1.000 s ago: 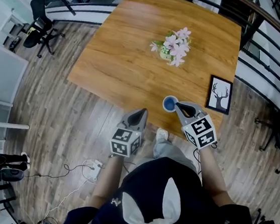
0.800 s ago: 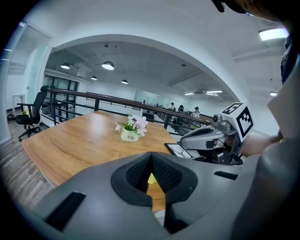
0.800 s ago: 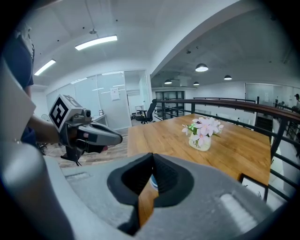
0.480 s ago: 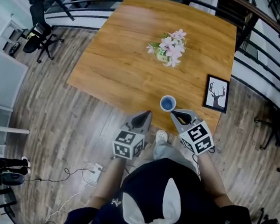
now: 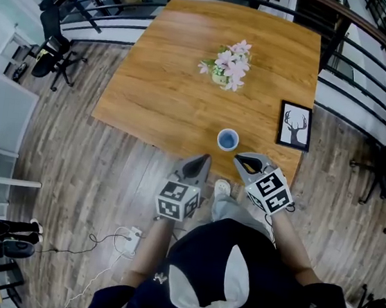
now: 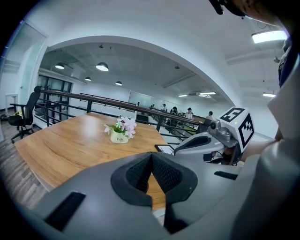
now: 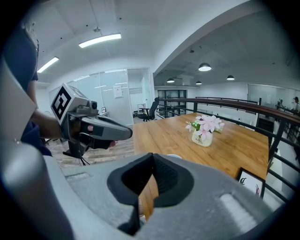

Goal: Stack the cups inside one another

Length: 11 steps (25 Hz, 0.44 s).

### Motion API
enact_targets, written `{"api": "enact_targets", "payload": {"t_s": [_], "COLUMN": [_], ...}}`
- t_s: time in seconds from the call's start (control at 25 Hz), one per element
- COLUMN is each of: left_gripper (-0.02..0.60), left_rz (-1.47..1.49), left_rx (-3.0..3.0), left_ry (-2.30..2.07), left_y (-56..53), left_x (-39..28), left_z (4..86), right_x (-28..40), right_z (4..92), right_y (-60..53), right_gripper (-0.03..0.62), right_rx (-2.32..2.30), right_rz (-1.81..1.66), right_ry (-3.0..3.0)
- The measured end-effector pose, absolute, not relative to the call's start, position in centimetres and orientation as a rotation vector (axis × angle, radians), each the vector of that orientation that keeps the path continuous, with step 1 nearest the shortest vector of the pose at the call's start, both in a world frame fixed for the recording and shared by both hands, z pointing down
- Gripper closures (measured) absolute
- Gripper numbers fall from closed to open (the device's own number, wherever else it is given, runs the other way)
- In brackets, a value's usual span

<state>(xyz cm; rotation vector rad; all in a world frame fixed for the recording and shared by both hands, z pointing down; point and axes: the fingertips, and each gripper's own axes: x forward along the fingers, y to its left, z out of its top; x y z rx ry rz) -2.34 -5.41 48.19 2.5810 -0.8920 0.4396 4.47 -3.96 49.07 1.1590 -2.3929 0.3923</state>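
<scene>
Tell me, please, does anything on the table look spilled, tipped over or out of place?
Nothing stands out. The blue cup stands upright near the front edge of the table, the potted flowers are upright too, and nothing is spilled.

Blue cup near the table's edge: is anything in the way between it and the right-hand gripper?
Nothing visible does. Only bare table lies between the blue cup and the shut, empty right gripper. The deer picture sits off to one side and the flower pot farther back, both clear of that path.
</scene>
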Motion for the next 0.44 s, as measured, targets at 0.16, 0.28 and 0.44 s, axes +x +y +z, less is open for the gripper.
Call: {"api": "enact_targets", "payload": {"t_s": [0.16, 0.28, 0.44], "left_gripper": [0.565, 0.565, 0.565], "left_rz": [0.436, 0.436, 0.426], "left_rx": [2.592, 2.597, 2.608], "left_ry": [-0.885, -0.875, -0.866], "left_y": [-4.8, -4.0, -3.2], "left_x": [-1.9, -1.6, -1.3], "left_z": [47.9, 47.8, 47.6], "right_x": [4.8, 4.9, 5.0], "right_z": [48.9, 48.8, 48.7], "right_y": [-3.2, -2.6, -1.6], "right_gripper": [0.597, 0.597, 0.597], "right_rx": [1.175, 1.181, 1.184], "right_rz": [0.392, 0.392, 0.394], "right_ry": [-2.391, -2.390, -2.388]}}
